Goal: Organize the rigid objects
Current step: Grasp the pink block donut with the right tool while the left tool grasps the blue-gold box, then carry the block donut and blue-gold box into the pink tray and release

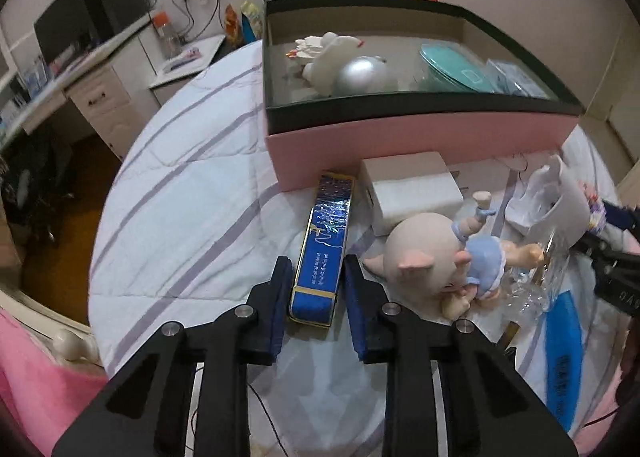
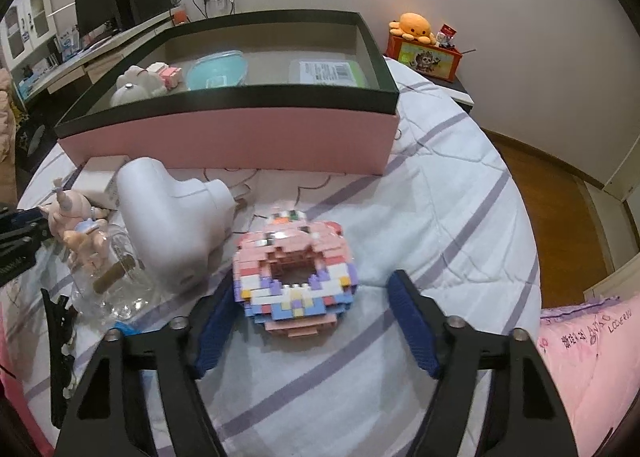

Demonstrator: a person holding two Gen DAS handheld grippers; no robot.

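The left black two-finger tongs with blue pads (image 1: 314,289) reach forward and low, jaws parted narrowly. The right black two-finger tongs with blue pads (image 2: 308,321) are spread wide (neither pair presses anything), pointing forward too.

Bed (image 2: 460,217) with a white, purple-striped quilt, carrying a pink box (image 2: 240,137) with black rim, a blue tin (image 1: 320,249), a white charger (image 1: 408,189), a pig figurine (image 1: 440,261), a brick donut (image 2: 294,281), a white heart-shaped piece (image 2: 172,213), a clear bottle (image 2: 116,289)
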